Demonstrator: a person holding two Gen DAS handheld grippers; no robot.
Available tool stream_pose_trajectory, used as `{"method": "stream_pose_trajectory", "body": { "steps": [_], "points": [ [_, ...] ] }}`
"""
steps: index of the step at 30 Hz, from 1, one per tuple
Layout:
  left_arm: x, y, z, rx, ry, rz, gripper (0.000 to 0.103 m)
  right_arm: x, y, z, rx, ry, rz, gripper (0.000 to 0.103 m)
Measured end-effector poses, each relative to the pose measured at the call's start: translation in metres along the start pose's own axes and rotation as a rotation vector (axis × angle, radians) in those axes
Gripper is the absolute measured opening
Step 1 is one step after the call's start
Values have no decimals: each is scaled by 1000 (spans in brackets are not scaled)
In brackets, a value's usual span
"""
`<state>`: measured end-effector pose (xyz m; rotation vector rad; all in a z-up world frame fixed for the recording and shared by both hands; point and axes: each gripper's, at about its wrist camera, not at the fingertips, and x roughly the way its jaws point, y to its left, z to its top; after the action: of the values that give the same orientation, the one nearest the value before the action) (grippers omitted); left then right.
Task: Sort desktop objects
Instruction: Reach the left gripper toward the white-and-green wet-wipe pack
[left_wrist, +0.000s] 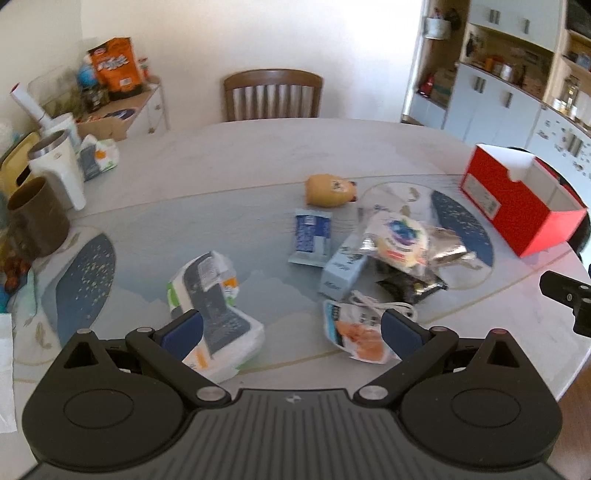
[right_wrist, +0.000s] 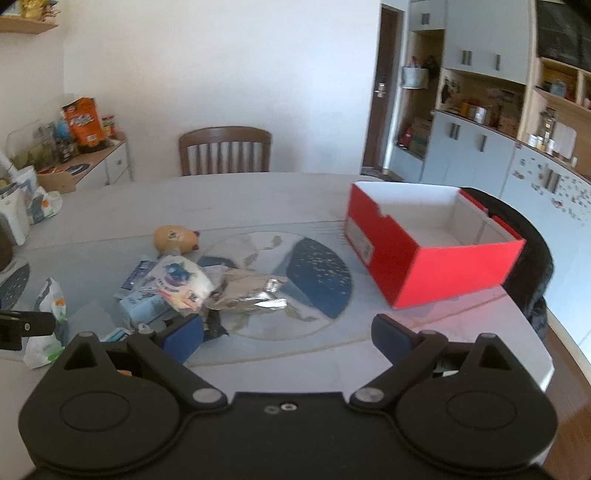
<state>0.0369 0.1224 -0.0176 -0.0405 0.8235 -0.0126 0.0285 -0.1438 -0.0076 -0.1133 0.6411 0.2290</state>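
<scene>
From the left wrist camera, the left gripper (left_wrist: 291, 334) hangs tilted down over a round dining table (left_wrist: 229, 158), its blue-padded jaws spread wide and gripping nothing. Just past the left pad lies a green-and-white tissue pack (left_wrist: 212, 306), its long axis running from the near edge toward the far left. Beside the right pad sits a small white pouch with an orange picture (left_wrist: 354, 332), with a white cable (left_wrist: 384, 304) coiled just behind it. Farther in, a loose heap — a blue-and-white sachet (left_wrist: 310, 236) lying lengthwise away from the camera, a pale blue carton (left_wrist: 341, 267) angled toward the far right, a round snack pack with a blueberry print (left_wrist: 400, 240) resting on crumpled silver foil (left_wrist: 443, 247), and a black wrapper (left_wrist: 412, 286). A tan bear-shaped bottle (left_wrist: 330, 190) lies on its side behind the heap, cap pointing right. An open red shoebox (left_wrist: 517, 206) stands at the far right of the table, well apart from the heap.

From the right wrist camera, the right gripper (right_wrist: 288, 336) is likewise released, jaws at full spread with only tabletop between them. The red shoebox (right_wrist: 424, 254) stands ahead and to the right, open side up, its white interior bare, its long axis running from the near right toward the far left. The heap lies ahead to the left, the blueberry pack (right_wrist: 181, 280) uppermost, the foil (right_wrist: 251, 295) trailing right. The bear bottle (right_wrist: 175, 238) lies beyond it, cap pointing right — and a wooden chair (right_wrist: 225, 149) stands at the far side.
</scene>
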Motion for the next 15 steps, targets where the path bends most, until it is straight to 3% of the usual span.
{"method": "stream_pose_trajectory", "body": {
  "steps": [15],
  "points": [
    [45,28,12,-124,23,175,103,78,39,27,-171,26,192,97]
  ]
}}
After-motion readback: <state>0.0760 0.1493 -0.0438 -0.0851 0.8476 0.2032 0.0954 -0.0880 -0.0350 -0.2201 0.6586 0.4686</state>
